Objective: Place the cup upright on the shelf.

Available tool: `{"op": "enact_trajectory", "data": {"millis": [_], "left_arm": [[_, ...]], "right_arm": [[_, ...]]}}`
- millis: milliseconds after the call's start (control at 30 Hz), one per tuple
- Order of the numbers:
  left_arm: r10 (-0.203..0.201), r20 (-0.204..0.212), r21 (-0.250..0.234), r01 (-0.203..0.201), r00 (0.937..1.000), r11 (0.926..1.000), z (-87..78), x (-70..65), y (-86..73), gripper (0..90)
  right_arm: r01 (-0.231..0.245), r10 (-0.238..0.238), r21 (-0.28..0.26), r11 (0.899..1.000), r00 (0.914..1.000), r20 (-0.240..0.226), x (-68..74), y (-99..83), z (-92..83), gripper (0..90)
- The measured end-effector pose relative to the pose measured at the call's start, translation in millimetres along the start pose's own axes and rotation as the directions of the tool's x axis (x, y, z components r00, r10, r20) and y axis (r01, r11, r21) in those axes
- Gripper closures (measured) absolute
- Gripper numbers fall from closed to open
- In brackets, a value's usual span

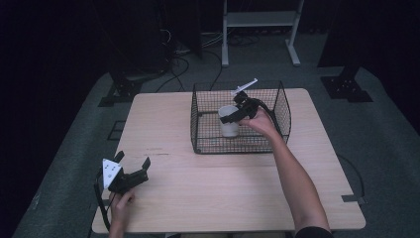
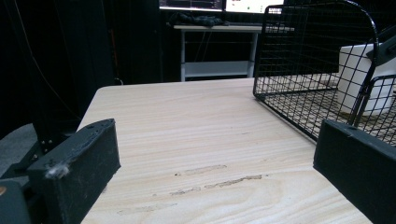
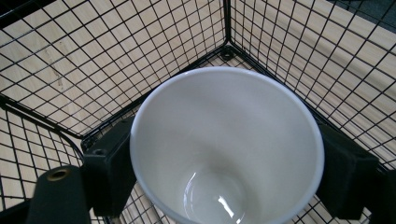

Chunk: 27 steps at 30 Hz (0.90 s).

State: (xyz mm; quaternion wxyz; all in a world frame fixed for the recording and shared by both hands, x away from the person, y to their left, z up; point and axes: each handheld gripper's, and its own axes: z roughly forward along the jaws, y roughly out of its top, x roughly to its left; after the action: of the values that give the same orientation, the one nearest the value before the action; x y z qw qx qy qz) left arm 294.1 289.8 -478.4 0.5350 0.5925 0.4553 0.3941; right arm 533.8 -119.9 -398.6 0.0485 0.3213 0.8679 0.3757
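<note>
A white cup (image 1: 229,130) stands upright inside a black wire basket (image 1: 198,144) on the far half of the wooden table (image 1: 223,188). My right gripper (image 1: 231,118) reaches into the basket from the right and is shut on the cup. In the right gripper view its black jaws press the cup (image 3: 224,121) on both sides below the rim, with the basket's mesh (image 3: 224,28) behind; the right gripper (image 3: 227,168) looks down into the empty cup. My left gripper (image 1: 132,161) rests at the table's front left, open, nothing between its jaws (image 2: 217,135). It faces the basket (image 2: 299,56) and cup (image 2: 359,70).
A white-framed stand (image 1: 260,20) and loose cables (image 1: 178,64) lie on the floor beyond the table. Black stand bases (image 1: 346,87) sit at both far corners. Bare wood lies between the left gripper and the basket.
</note>
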Motion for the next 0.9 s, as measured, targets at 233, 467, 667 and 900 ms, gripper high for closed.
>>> {"op": "enact_trajectory", "data": {"millis": [233, 467, 667, 900], "left_arm": [[0.002, 0.000, -0.001, -0.002, 1.0000, 1.0000, 0.0, -0.1, -0.1, 0.0], [0.003, 0.000, 0.000, -0.003, 1.0000, 1.0000, 0.0, -0.3, 0.0, 0.0], [0.003, 0.000, 0.000, -0.003, 1.0000, 1.0000, 0.1, -0.2, 0.0, 0.0], [-0.001, -0.002, -0.002, 0.001, 1.0000, 1.0000, 0.3, 0.0, 0.0, 0.0]], "right_arm": [[0.021, -0.021, 0.016, 1.000, 0.9997, 0.008, 3.8, 0.8, -1.8, 17.4], [0.038, -0.038, 0.015, 0.999, 0.9992, 0.010, 7.6, 2.6, -4.0, 16.9], [0.035, -0.035, -0.021, 0.999, 0.9994, 0.004, 9.4, 4.9, -8.2, 14.9], [0.022, -0.023, -0.045, 0.999, 0.9997, -0.007, 9.2, 5.7, -12.8, 13.6]]}}
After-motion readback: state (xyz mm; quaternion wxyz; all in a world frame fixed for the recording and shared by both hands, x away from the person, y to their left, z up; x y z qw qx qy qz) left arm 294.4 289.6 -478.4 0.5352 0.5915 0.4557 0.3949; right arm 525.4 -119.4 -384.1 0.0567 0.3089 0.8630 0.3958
